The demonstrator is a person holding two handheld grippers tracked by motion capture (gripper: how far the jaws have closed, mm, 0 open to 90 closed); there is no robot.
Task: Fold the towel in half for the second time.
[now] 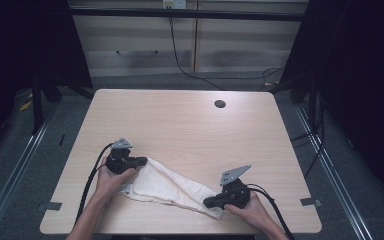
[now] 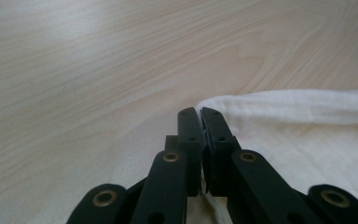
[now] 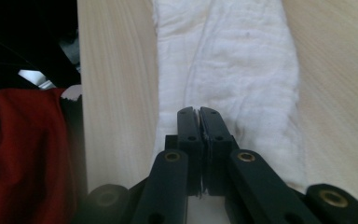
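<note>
A white cloth (image 1: 165,187), folded into a long band, lies slantwise on the wooden table (image 1: 180,125) near its front edge. My left gripper (image 1: 142,161) is at the cloth's upper left end. In the left gripper view the jaws of the left gripper (image 2: 199,112) are pressed together with a sliver of cloth (image 2: 307,140) pinched between them. My right gripper (image 1: 209,202) sits at the lower right end. In the right gripper view the right gripper (image 3: 198,111) is likewise shut on the cloth (image 3: 233,60), which stretches away ahead of it.
A round cable hole (image 1: 220,104) is in the table's far right part. The table's front edge runs close beside the right gripper, with red fabric (image 3: 23,154) below it. Wooden cabinets (image 1: 190,45) and a hanging cable stand behind the table.
</note>
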